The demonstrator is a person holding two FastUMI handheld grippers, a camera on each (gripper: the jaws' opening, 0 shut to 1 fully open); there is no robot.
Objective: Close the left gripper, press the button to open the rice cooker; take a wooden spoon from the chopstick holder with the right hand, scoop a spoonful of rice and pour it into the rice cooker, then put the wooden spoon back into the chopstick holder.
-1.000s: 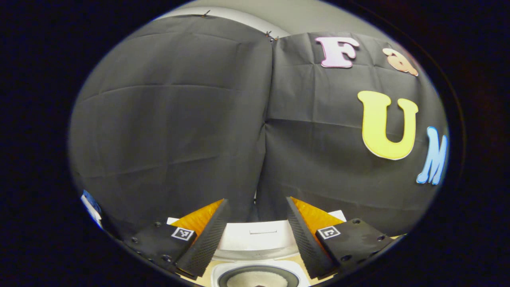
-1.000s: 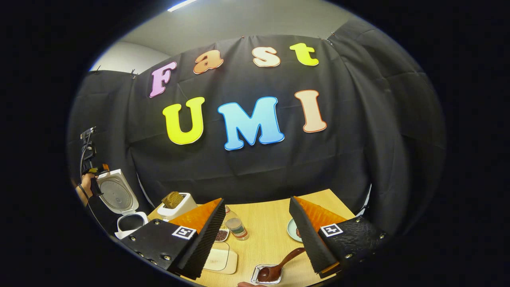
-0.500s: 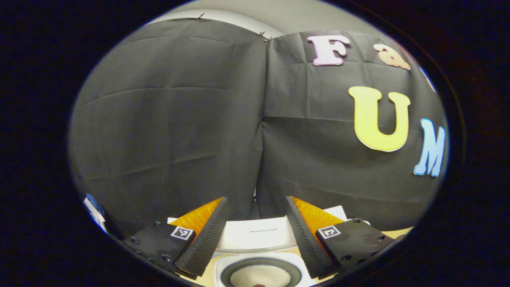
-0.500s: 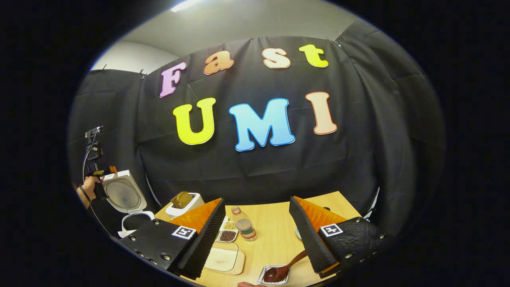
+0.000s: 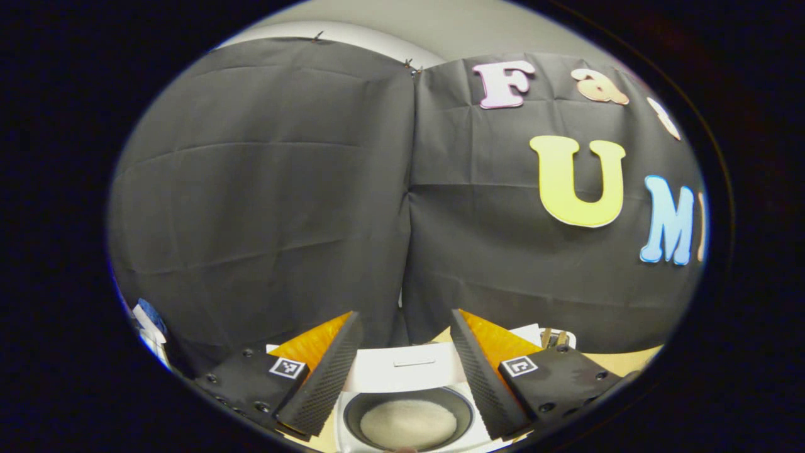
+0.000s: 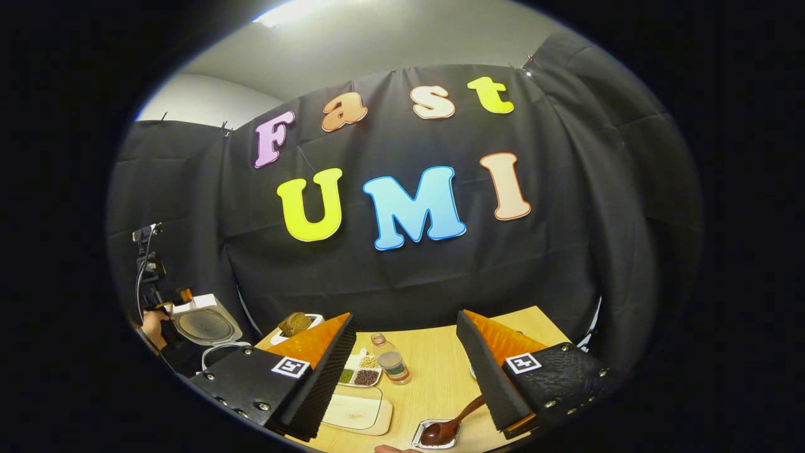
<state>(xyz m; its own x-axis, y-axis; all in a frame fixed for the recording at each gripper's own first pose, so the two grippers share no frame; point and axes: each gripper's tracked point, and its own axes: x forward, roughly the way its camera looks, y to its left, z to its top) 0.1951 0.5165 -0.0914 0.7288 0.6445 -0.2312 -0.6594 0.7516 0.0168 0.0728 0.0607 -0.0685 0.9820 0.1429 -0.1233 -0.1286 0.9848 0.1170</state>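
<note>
A wooden bench (image 6: 434, 368) carries an open rice cooker (image 5: 409, 393) directly below the left gripper (image 5: 400, 371), fingers apart. The spoon (image 6: 454, 420) lies just below the right gripper (image 6: 405, 371), fingers apart, handle angled toward its right finger.

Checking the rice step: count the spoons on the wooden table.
1: a dark brown wooden spoon lies near the table's front edge, its bowl in a small shiny foil tray, its handle passing behind a finger of the right hand-held gripper. More may be hidden.
</note>
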